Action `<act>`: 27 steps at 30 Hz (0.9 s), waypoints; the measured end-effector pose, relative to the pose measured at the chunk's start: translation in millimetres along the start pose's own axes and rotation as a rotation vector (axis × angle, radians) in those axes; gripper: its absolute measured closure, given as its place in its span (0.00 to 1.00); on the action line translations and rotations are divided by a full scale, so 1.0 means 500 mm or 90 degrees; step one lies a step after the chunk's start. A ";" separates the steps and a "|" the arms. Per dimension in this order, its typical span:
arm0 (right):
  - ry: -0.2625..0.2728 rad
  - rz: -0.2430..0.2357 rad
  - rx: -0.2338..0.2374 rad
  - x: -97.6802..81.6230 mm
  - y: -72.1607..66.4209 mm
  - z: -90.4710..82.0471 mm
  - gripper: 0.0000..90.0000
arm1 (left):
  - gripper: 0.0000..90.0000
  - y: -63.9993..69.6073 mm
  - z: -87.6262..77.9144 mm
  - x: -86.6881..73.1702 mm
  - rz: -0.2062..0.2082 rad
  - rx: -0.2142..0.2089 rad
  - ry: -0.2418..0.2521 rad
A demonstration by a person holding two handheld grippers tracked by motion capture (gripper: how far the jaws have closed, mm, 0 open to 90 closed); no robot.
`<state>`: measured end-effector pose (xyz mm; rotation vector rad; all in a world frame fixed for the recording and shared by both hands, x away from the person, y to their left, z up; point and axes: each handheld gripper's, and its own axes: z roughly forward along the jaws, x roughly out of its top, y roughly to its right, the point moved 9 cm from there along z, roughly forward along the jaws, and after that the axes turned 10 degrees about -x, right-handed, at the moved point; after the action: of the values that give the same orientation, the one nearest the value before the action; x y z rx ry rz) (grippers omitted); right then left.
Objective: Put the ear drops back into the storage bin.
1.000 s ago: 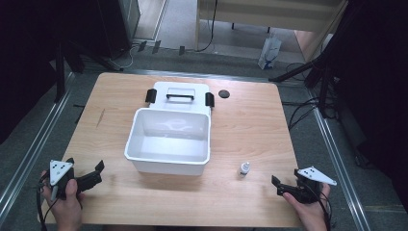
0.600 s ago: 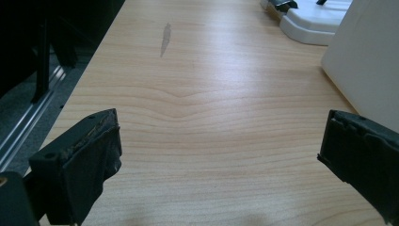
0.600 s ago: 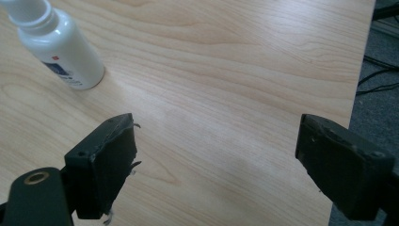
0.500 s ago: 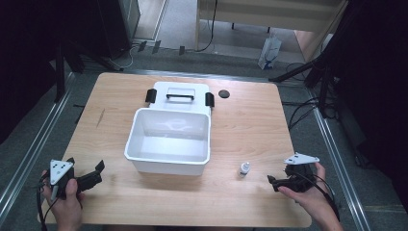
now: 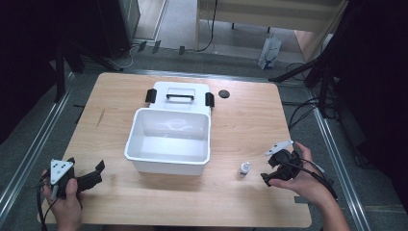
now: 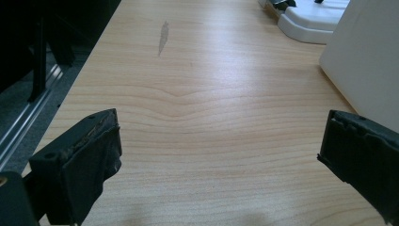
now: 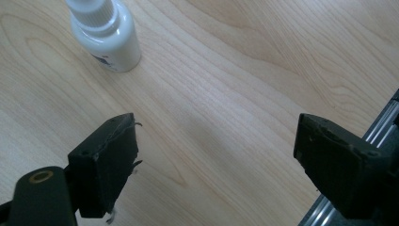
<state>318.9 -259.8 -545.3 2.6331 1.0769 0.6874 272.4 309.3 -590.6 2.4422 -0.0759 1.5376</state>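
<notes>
Bare wood between right tool (image 5: pixel 267 174) and bottle (image 5: pixel 245 168).

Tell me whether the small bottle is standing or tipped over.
Standing. The bottle sits on its base on the table, cap up, beside the bin.

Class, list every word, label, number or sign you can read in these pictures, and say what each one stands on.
None can be read.
Small white bottle: a dark printed mark low on its side, cut off and too blurred to read.
White bin, its lid and the paper bag on the floor: no lettering shows.
</notes>
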 end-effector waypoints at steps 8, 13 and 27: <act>-0.047 -0.077 0.010 0.024 -0.014 0.001 0.16 | 0.00 0.000 0.001 0.000 0.000 -0.001 -0.002; -0.081 -0.117 0.028 0.032 -0.025 -0.002 0.17 | 0.00 0.001 0.001 -0.001 0.001 0.000 -0.005; -0.134 -0.147 0.079 0.065 -0.047 -0.007 0.37 | 0.00 0.000 0.002 -0.001 0.001 0.001 -0.006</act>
<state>323.4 -220.2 -539.8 2.5518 1.3659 0.2972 273.1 308.9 -591.3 2.4518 -0.0771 1.5274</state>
